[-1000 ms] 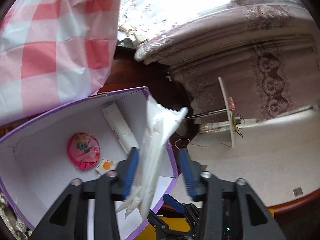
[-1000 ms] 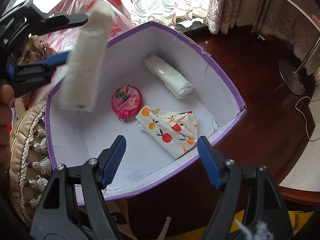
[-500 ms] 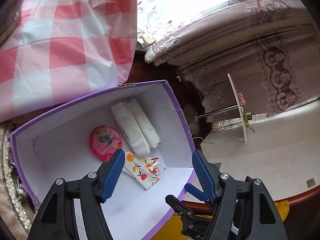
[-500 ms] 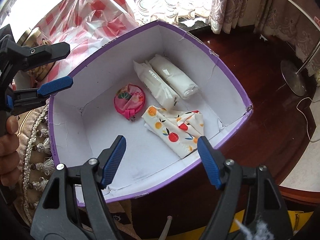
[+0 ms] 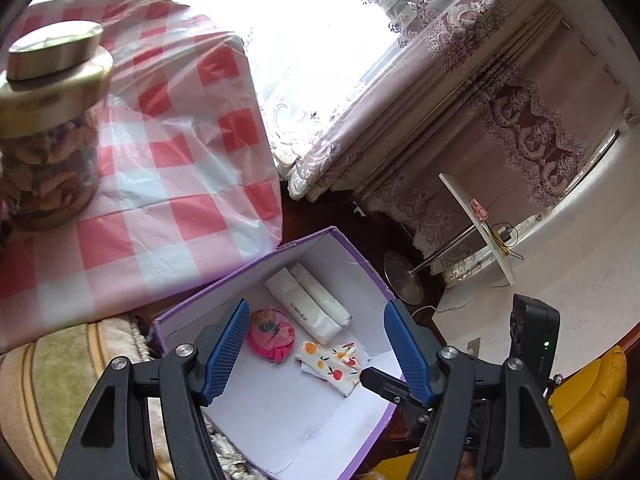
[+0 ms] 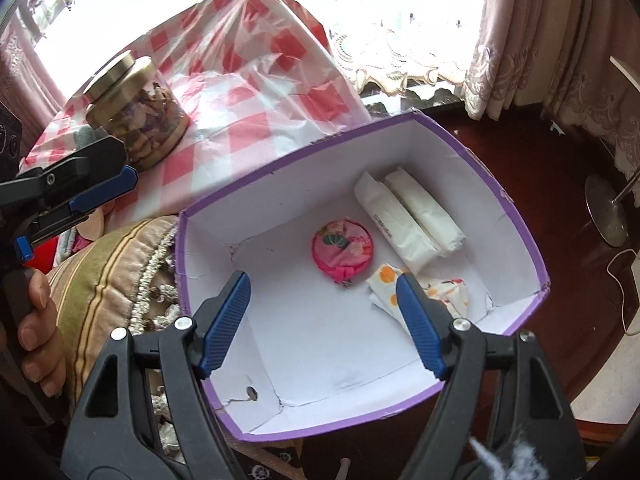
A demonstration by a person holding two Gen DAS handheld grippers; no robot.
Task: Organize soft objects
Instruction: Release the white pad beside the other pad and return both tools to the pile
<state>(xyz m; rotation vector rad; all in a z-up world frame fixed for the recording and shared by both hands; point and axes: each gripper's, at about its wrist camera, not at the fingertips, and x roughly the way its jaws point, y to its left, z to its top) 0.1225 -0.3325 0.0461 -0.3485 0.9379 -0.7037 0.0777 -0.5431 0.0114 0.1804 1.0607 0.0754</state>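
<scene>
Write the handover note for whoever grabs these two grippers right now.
Left gripper: open, empty; its jaws have just been opening after letting go of a white pack.
Right gripper: open, empty, above the purple box.
In the box: two white packs side by side by the far wall, a pink round pouch, a fruit-print cloth.
Done: those four are in.
Left: no other soft item shows in either view; look around before stopping.

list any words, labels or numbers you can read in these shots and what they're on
None can be read.
White wrapped pack in the purple box: a short line of dark print along its side, too small and blurred to read.
Right gripper's body: a faint pale mark, unreadable.
Jar, round pink pouch, fruit-print cloth: no text visible.
</scene>
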